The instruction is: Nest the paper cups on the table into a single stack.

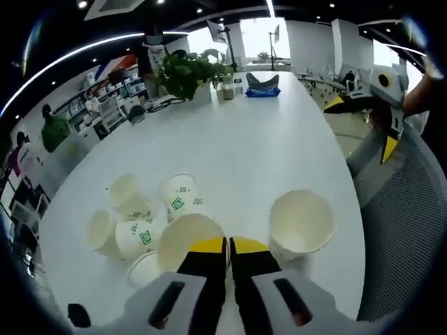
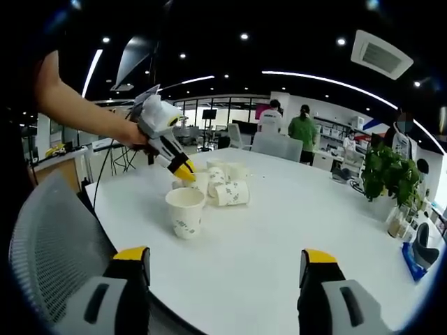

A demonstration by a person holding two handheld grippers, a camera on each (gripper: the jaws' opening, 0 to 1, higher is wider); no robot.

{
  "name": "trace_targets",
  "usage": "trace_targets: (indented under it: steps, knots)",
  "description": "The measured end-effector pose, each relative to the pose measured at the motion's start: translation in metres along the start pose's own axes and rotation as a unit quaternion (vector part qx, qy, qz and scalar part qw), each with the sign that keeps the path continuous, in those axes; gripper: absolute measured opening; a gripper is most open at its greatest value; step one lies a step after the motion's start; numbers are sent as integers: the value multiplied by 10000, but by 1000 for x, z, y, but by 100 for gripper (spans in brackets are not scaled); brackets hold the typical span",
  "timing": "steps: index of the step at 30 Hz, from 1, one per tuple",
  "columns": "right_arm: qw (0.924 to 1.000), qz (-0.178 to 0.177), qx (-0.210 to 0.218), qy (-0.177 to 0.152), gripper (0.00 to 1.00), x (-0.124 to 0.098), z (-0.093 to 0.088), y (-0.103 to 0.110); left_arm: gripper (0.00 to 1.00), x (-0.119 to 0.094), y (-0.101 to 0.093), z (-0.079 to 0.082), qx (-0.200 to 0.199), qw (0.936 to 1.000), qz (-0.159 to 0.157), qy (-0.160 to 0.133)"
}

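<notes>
White paper cups sit on the white table (image 1: 265,153), and you have two groups to deal with. One upright cup (image 1: 300,223) stands alone near the table edge closest to you; it also shows in the right gripper view (image 2: 185,211). Just beside it lies a loose cluster of cups (image 1: 140,223), some upright and some tipped on their sides, touching one another, several printed with a green logo.

Your left gripper (image 1: 228,252) has its yellow-tipped jaws pressed together on the near rim of the cream-coloured cup (image 1: 188,241) at the front of that cluster, the wall apparently pinched between them. In the right gripper view the same gripper (image 2: 187,169) reaches down into the cluster from the left. Your right gripper (image 2: 225,269) hangs back off the table's edge above a grey mesh chair (image 2: 52,237), jaws spread wide and holding nothing.

These cups should be very light and thin-walled, so they will likely crush or go oval under a hard squeeze, and an oval cup will not nest cleanly. Take each one by the rolled rim, which is its stiffest part, one jaw inside and one outside, with only gentle pressure. The tipped cups will probably roll or skid away on the smooth tabletop if nudged, so approach along their axis. The lone upright cup looks a sensible base for the stack; steady it with your free gripper while lowering the next cup in.
</notes>
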State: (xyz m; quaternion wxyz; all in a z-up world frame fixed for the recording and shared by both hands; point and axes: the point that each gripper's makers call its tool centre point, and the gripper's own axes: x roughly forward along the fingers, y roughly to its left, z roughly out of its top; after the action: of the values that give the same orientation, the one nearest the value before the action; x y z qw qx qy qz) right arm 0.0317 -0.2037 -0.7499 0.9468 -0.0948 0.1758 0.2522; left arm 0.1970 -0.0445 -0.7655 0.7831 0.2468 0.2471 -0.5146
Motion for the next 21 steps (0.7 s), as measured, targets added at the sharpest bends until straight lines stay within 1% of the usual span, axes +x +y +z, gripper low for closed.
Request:
trace_targets:
  steps: [2,3,4,7,8,11,13,17,18,21]
  knots:
    - [10000,-5,1,-8,90,0,0,0,0,-3,2,4,-64,9999,60,-92]
    - [10000,-13,1,-6,90,0,0,-1,0,-9,1,8,-81,9998,81,-131]
    - [10000,-11,7,-12,90,0,1,0,0,-13,1,12,-81,9998,108,-152]
    - [10000,-1,9,-15,90,0,1,0,0,-17,0,15,-55,9998,132,-168]
    - [10000,-1,12,-18,90,0,1,0,0,-23,-2,19,-46,9998,138,-169]
    - [10000,-3,11,-21,90,0,1,0,0,-26,-2,23,-60,9997,121,-187]
    - [10000,4,9,-28,90,0,1,0,0,-33,-4,29,-42,9997,111,-196]
    - [10000,11,9,-42,91,0,2,1,0,-40,-5,36,13,9997,98,-211]
    - [10000,10,13,-45,91,0,2,1,0,-45,-8,41,19,9997,84,-215]
    - [10000,15,18,-55,91,0,2,1,0,-49,-12,48,71,9997,25,-234]
